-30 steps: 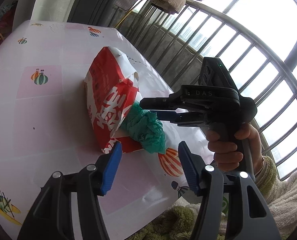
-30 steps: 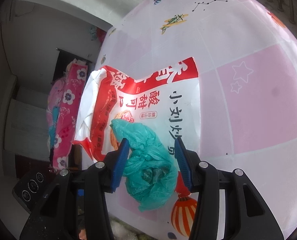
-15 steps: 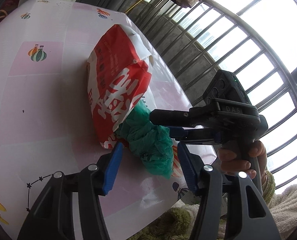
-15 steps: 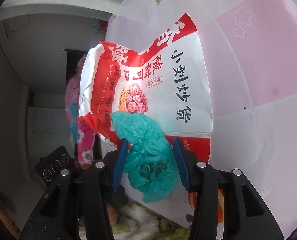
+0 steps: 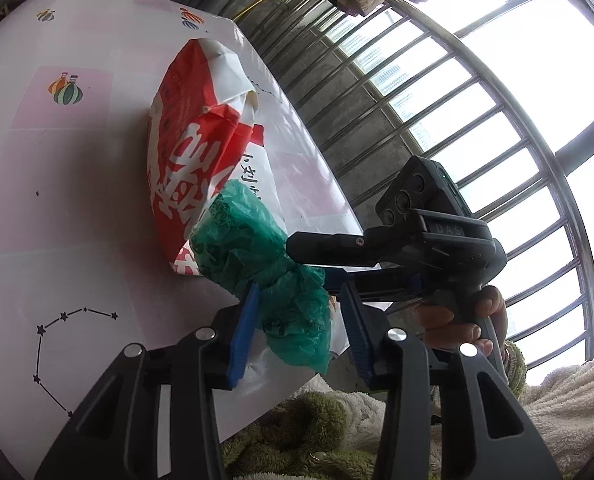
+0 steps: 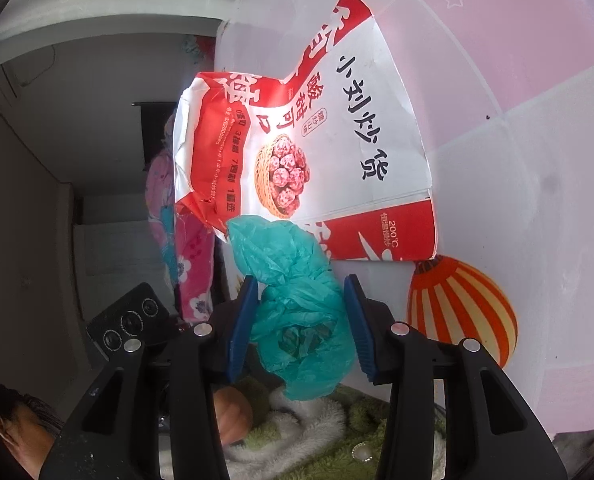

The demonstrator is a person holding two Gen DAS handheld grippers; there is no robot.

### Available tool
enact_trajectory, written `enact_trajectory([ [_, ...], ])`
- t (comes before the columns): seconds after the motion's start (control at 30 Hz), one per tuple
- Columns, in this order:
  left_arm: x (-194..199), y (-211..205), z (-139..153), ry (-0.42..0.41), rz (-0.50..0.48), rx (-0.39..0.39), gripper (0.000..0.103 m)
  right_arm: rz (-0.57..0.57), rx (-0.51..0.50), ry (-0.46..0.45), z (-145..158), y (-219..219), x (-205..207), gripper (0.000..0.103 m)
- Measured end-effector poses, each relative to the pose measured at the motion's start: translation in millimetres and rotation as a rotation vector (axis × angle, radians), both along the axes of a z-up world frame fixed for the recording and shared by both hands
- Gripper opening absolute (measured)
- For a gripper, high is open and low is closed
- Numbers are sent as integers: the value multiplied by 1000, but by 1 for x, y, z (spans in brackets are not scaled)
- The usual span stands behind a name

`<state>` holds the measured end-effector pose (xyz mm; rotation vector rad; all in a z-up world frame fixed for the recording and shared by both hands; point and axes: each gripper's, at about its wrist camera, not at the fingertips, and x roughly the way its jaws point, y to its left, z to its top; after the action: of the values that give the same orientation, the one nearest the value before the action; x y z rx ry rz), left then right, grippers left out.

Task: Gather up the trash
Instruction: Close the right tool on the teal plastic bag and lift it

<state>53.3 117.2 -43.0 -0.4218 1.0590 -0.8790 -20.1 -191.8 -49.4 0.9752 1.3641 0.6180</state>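
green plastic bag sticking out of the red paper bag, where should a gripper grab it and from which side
Probably the bunched, knotted waist of the green plastic bag, where it overhangs the table edge. It is narrowest and firmest there; the loose lower end would slip. Come from the table-edge side, away from the red paper bag. The right gripper already straddles that bunch; the left gripper is closing around it.

green bag's (image 6: 297,312) contents dim through plastic, paper bag's (image 5: 185,168) interior hidden, table (image 5: 57,200) cropped

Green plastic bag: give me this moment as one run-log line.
green plastic bag: at table edge, against red-and-white paper bag | left tongs: closing around it | right tongs: shut on it
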Motion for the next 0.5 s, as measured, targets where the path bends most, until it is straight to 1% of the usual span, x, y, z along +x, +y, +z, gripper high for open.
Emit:
enact_trajectory([
  [0.1,-13,6,0,5,8,13,40,19,-24,-1,3,11,-5,42],
  [0.2,-27,20,-1,5,40,10,40,46,-37,-4,6,29,-3,42],
  [0.27,-35,31,-1,9,67,5,40,65,-35,-1,7,37,-3,42],
  [0.33,-42,43,0,12,95,1,39,85,-32,0,6,52,6,42],
  [0.5,-56,76,6,-11,166,3,38,138,-1,-2,10,77,20,42],
])
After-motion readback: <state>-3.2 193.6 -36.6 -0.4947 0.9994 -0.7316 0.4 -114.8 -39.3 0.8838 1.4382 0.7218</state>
